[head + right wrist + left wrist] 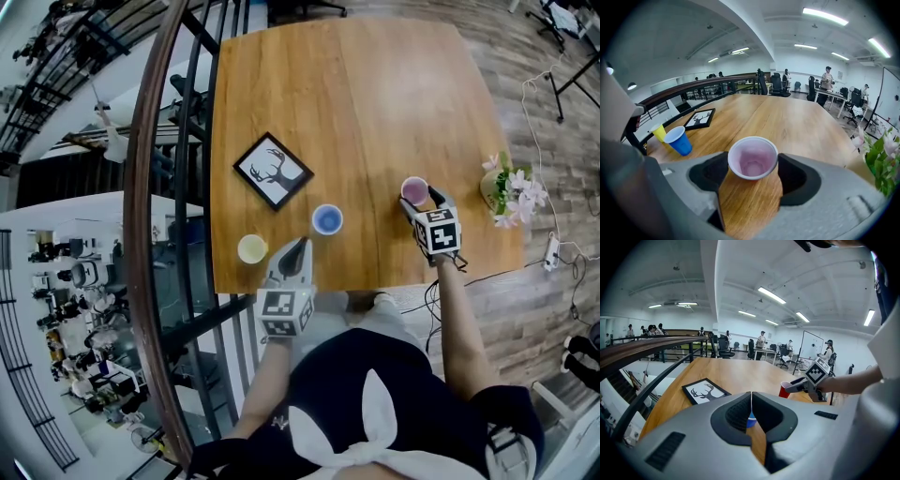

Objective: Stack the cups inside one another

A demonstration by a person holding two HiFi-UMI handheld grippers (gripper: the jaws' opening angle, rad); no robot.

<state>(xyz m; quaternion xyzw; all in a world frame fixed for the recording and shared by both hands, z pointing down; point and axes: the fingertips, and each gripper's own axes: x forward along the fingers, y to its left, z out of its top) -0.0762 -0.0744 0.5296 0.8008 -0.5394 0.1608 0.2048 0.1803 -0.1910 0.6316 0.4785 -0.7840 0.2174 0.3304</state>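
Note:
A red cup (414, 190) with a pale inside stands upright on the wooden table (356, 94) at the right. My right gripper (418, 198) holds it between its jaws, and in the right gripper view both pads meet the cup (753, 158) at its rim. A blue cup (327, 219) stands near the front edge, with a yellow cup (252, 248) to its left. My left gripper (300, 246) is shut and empty just in front of the blue cup, which peeks through its jaws (750, 421).
A black-framed deer picture (273, 171) lies on the table behind the blue and yellow cups. A pot of flowers (511, 192) stands at the table's right edge. A curved railing (150, 187) runs along the left side.

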